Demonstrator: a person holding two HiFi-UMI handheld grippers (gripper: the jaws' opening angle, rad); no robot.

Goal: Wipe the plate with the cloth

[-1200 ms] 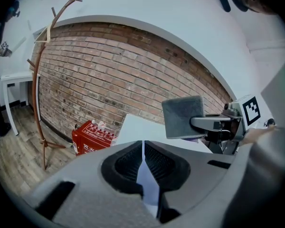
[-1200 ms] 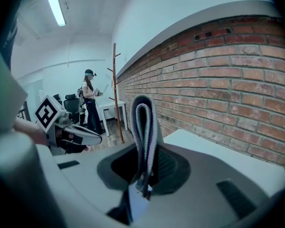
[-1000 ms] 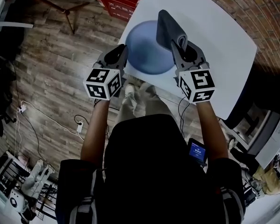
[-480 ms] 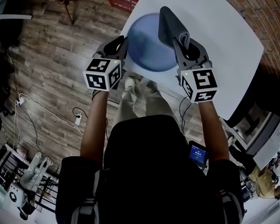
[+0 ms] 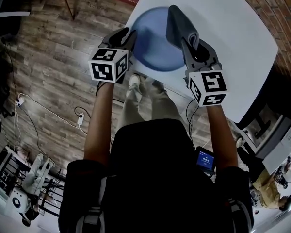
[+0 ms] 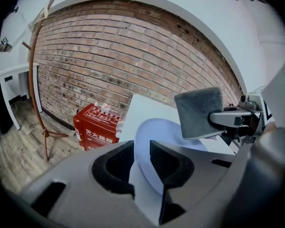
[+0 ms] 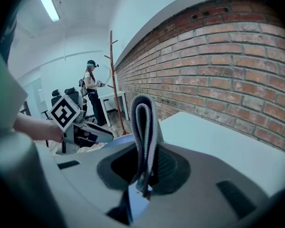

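A blue plate [image 5: 153,40] is held over the near edge of the white table [image 5: 228,38]. My left gripper [image 5: 128,34] is shut on the plate's left rim, which passes between its jaws in the left gripper view, where the plate [image 6: 154,134] stands tilted. My right gripper [image 5: 190,43] is shut on a folded grey cloth [image 5: 180,23] that stands up over the plate's right side. In the right gripper view the cloth [image 7: 145,122] rises from between the jaws, with the plate [image 7: 118,139] just behind it on the left. I cannot tell whether cloth and plate touch.
A red box [image 6: 97,127] sits on the wooden floor by the table's far corner, beside a coat stand [image 6: 35,75]. A brick wall [image 7: 218,65] runs along the table. A person [image 7: 91,91] stands far off. Cables [image 5: 48,118] lie on the floor.
Both grippers, with plate and cloth, have drifted a little further out over the table. The left gripper has come slightly closer to the right one. Both holds are unchanged.
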